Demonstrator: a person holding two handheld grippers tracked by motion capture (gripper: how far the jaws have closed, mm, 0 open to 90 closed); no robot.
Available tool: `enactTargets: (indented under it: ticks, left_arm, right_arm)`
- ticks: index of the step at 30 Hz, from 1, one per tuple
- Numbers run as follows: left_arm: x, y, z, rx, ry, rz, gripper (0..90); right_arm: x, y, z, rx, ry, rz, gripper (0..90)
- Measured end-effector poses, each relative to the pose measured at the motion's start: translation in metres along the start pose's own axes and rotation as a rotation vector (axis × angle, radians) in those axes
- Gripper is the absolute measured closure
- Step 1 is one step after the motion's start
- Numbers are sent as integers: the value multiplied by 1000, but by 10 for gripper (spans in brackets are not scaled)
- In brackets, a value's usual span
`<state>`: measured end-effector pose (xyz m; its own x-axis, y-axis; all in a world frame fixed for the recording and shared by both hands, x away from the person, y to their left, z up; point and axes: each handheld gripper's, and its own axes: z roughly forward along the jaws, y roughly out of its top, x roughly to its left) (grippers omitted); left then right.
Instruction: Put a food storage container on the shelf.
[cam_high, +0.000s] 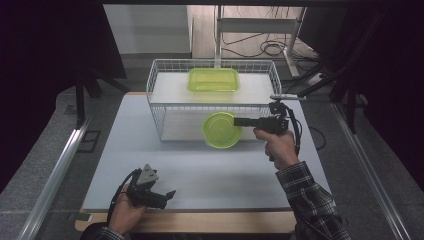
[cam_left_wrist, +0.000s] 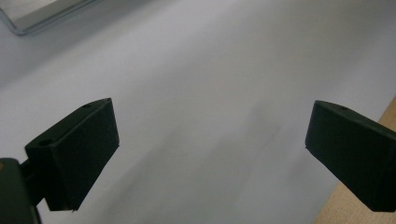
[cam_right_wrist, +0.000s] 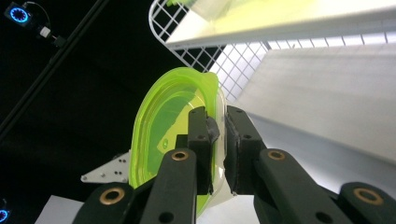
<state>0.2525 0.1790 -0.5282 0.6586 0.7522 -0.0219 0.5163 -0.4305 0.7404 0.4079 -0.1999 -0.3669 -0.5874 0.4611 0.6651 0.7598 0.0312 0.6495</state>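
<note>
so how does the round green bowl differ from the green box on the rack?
The round bowl is circular; the box is rectangular. The bowl is clamped by its rim in the right tool, off the table in front of the rack; the box rests flat on the wire rack's top shelf, untouched. Both are see-through lime-green plastic.

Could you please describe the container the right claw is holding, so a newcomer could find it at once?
Start at the white wire rack at the far side of the grey table. In front of its lower shelf, the right claw grips a round green bowl by its rim, off the table. The other green container, on the rack's top shelf, is rectangular and lies flat.
</note>
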Motion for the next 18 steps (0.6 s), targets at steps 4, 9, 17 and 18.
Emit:
enactTargets:
  ticks: [4,9,17,18]
  left_arm:
    - [-1,0,2,17,-11,10,25]
    - [-1,0,3,23,-11,11,24]
    - [-2,-1,4,32,-16,13,24]
    - [-2,-1,5,33,-18,13,24]
  right_arm:
    - [6,10,-3,-13,2,-4,812]
    - [12,21,-6,-26,-2,-9,813]
    - [20,40,-12,-52,-6,-4,812]
    - [21,42,-12,-55,-7,-5,813]
